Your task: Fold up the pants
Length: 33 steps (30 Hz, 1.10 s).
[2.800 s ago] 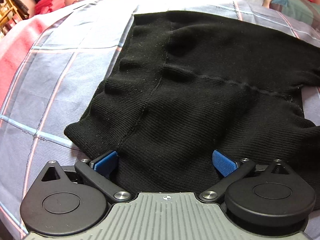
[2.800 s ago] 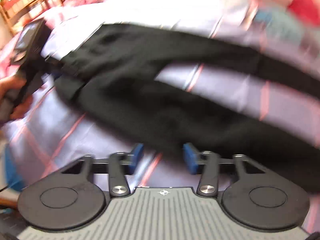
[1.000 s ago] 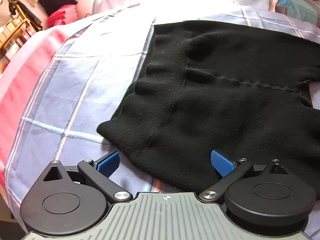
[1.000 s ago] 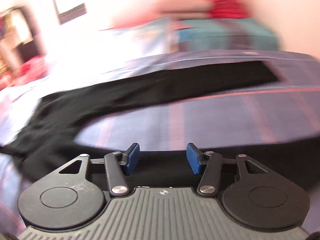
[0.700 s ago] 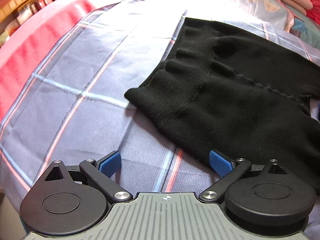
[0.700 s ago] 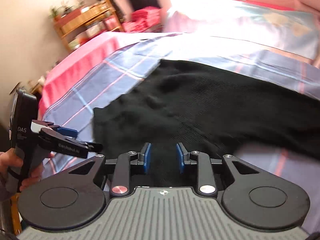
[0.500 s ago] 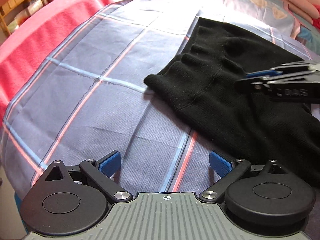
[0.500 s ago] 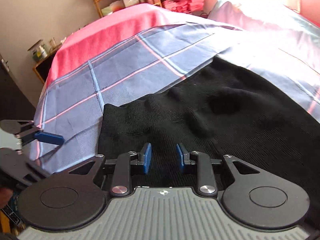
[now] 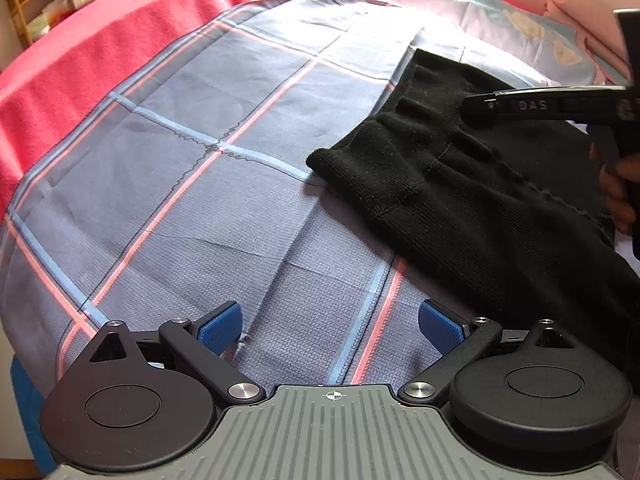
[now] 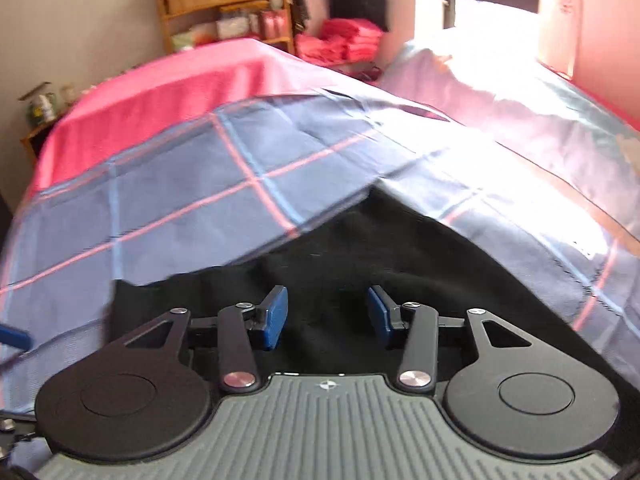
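Black knit pants [image 9: 472, 184] lie on a blue plaid bedsheet [image 9: 192, 184]; the waistband end points toward the left. My left gripper [image 9: 330, 326] is open and empty over bare sheet, short of the pants' near edge. My right gripper [image 10: 328, 316] is open just above the waist part of the pants [image 10: 360, 256]. It also shows in the left wrist view [image 9: 492, 110], reaching in from the right over the waistband, with a hand on its handle.
A pink blanket [image 9: 80, 56] covers the bed's left side. Pillows [image 9: 520, 20] lie at the far end. A wooden shelf [image 10: 224, 8] and stacked red cloths [image 10: 344, 40] stand beyond the bed. The bed edge drops off at the lower left.
My left gripper pulled back and left off the pants onto bare sheet. My right gripper swung over to the waistband and its fingers opened wider.
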Each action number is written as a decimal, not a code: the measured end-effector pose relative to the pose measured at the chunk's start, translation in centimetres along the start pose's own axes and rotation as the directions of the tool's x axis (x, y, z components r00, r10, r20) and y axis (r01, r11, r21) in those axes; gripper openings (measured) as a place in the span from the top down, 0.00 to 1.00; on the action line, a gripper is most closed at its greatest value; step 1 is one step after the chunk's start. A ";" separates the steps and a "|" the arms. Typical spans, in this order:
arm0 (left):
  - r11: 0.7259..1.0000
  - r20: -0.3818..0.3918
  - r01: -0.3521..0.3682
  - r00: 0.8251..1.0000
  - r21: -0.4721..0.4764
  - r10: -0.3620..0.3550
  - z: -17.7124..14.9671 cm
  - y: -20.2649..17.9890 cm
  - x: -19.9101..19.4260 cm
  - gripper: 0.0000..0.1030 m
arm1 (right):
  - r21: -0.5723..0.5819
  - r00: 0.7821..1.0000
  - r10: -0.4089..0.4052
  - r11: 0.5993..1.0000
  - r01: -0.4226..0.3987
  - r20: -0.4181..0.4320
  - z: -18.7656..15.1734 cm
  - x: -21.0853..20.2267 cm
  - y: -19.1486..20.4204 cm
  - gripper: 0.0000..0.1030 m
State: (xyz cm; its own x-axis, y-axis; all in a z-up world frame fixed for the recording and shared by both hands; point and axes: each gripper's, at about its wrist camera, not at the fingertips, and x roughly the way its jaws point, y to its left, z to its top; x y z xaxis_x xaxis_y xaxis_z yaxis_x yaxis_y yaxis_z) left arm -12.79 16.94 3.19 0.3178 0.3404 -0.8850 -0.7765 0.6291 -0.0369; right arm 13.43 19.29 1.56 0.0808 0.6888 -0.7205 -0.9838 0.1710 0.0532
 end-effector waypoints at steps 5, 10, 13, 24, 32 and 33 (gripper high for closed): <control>1.000 -0.008 -0.018 1.000 0.004 0.018 0.1 -0.2 0.2 0.00 | 0.028 1.000 0.008 1.000 -0.009 0.015 1.2 3.6 -0.1 0.59; 1.000 -0.009 -0.006 1.000 0.011 0.006 0.3 -0.5 -0.1 0.00 | 0.124 0.999 0.032 0.992 -0.036 0.034 -0.7 -1.4 -2.2 0.49; 1.000 0.002 0.003 1.000 0.017 -0.003 0.8 -0.9 -0.2 0.00 | 0.208 0.999 -0.051 0.977 0.053 -0.013 -1.5 -0.3 -4.2 0.45; 0.987 0.047 0.051 0.997 0.152 -0.059 6.3 -6.8 0.7 0.00 | 0.357 0.991 -0.124 0.929 0.101 0.042 -5.8 -10.7 -8.2 0.14; 0.981 -0.088 0.021 0.996 0.194 -0.004 10.2 -12.1 8.3 0.00 | 0.584 0.964 -0.266 0.781 0.220 -0.007 -13.2 -17.6 -17.0 0.15; 0.980 -0.079 0.015 0.997 0.201 0.001 10.2 -12.2 8.2 0.00 | 0.602 0.952 -0.306 0.764 0.232 0.021 -14.1 -19.6 -17.8 0.13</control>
State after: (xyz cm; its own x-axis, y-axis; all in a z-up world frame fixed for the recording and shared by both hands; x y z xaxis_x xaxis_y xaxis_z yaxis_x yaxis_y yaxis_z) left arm 4.90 19.20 1.10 0.2730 0.2847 -0.9189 -0.6465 0.7616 0.0438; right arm 27.10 -7.20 5.03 0.3814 0.6178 -0.6876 -0.6364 0.7150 0.2895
